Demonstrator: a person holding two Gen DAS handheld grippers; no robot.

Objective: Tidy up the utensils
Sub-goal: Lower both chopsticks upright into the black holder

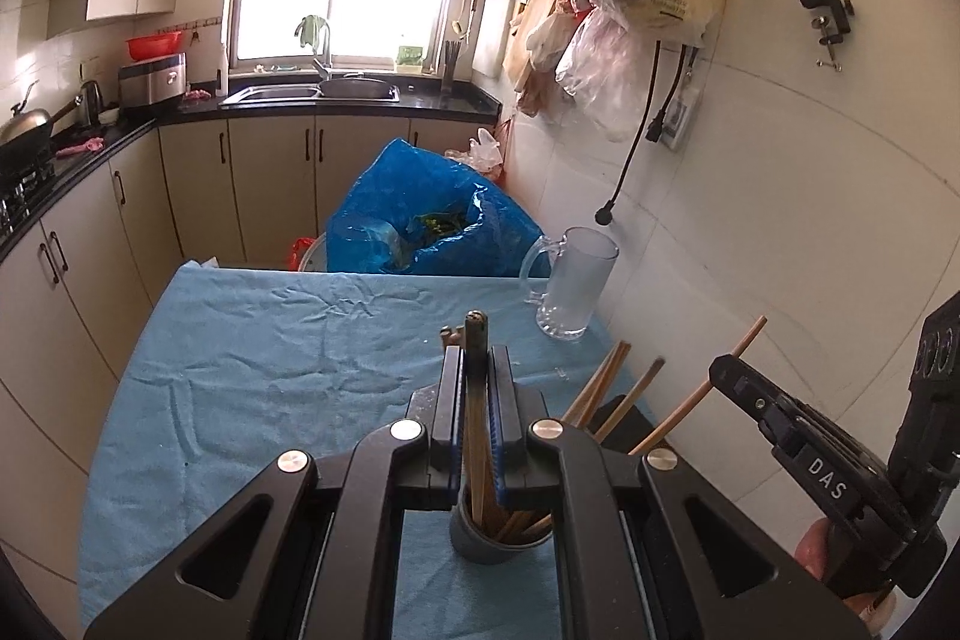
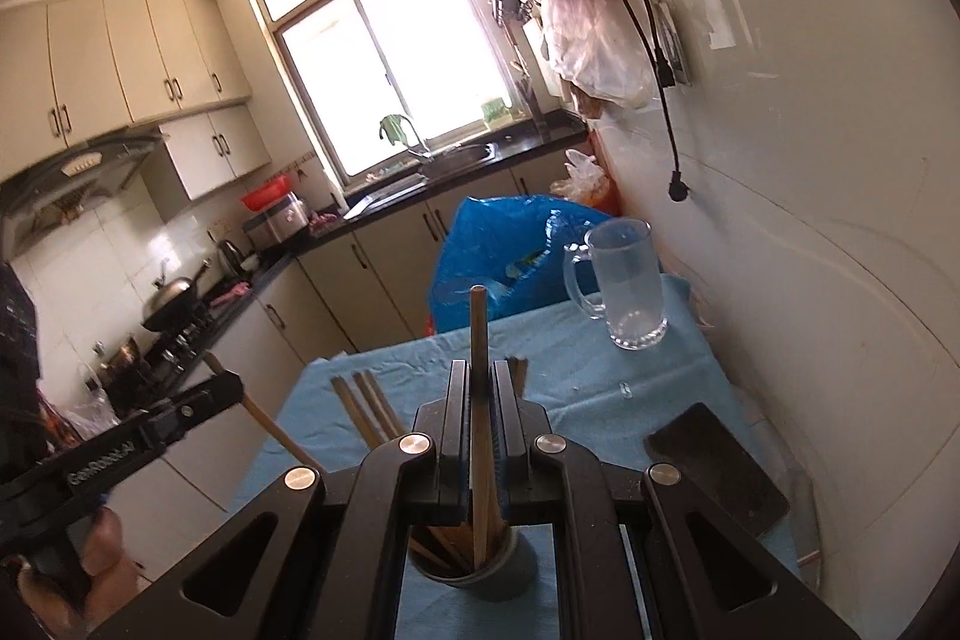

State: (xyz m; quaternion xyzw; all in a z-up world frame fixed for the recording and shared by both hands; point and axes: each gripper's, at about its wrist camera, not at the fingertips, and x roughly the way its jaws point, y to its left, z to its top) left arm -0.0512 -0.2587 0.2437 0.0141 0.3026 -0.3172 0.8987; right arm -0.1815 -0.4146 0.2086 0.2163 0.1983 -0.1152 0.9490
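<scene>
Already most chopsticks stood in the grey cup on the tabletop. Left hand-held gripper pinched one chopstick, right hand-held gripper another, each stick reaching down into the cup at 6 o'clock. Letting both go seemingly remained. The empty mug stood at 1 o'clock, well apart.
</scene>
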